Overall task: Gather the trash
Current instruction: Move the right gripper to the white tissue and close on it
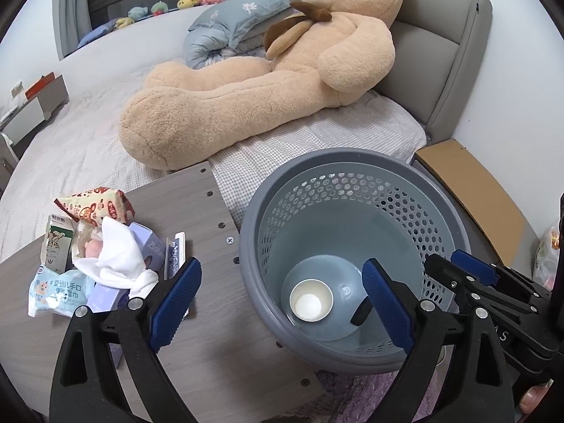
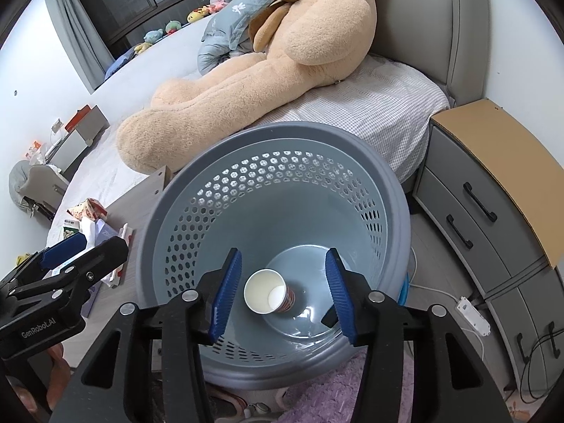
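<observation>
A grey perforated waste basket [image 1: 246, 232] [image 2: 398, 194] stands beside a low wooden table [image 1: 218, 335]. A paper cup [image 1: 312, 299] [image 2: 268, 292] lies on its side at the basket's bottom. My right gripper [image 2: 283, 257] hovers open over the basket, nothing between its blue pads. My left gripper [image 1: 282, 271] is wide open and empty, straddling the table edge and the basket rim. On the table to its left lies a trash pile: snack wrapper [image 1: 95, 204], milk carton [image 1: 56, 243], crumpled white tissue [image 1: 116, 257], wet-wipes pack [image 1: 56, 292] and purple boxes [image 1: 151, 246].
A bed with a big teddy bear [image 1: 246, 81] lies behind the table and basket. A grey nightstand with a brown top [image 2: 493, 176] stands on the right, with cables and a power strip [image 2: 472, 313] on the floor. A purple rug [image 2: 335, 387] lies beneath the basket.
</observation>
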### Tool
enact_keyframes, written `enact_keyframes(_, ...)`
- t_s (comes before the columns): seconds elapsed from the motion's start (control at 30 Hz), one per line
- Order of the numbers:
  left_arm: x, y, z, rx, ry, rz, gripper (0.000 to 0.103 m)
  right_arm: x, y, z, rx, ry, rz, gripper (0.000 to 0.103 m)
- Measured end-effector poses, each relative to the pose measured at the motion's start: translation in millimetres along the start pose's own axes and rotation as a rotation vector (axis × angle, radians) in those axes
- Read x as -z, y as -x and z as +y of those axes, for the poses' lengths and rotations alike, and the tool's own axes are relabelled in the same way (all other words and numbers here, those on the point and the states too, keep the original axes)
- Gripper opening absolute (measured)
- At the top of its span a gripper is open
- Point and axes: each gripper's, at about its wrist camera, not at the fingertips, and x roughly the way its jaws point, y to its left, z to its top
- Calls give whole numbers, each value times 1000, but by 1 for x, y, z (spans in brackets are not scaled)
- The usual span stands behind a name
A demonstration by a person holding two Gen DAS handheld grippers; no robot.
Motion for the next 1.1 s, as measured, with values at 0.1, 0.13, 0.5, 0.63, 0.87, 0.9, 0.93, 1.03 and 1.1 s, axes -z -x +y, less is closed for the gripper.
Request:
enact_keyframes(0.1,2,5,4,-5,7,-8,92,3,4,4,-2,5,-6,50)
enact_keyframes(0.13,2,7,5,-6,10,-11,93,3,5,5,-4,6,-8,51)
enact_keyframes(0.5,17,26,31,-30,52,-40,93,13,14,31,-21,48,-19,53)
enact_keyframes(0.63,26,32,44,-42,74,-46,93,16,14,42,-31,64,-17,53)
enact_keyframes(0.87,41,40,76,-84,126,-46,93,28,6,70,-64,104,3,53)
enact_keyframes(0.9,43,41,81,-91,134,-45,93,29,5,74,-69,112,5,53)
enact_keyframes(0.93,46,42,86,-98,142,-45,93,31,4,80,-73,121,7,53)
enact_keyframes(1.03,53,46,104,-127,167,-48,93,35,1,95,-90,150,13,53)
enact_keyframes(1.1,59,49,117,-151,185,-51,93,37,-1,107,-101,170,18,53)
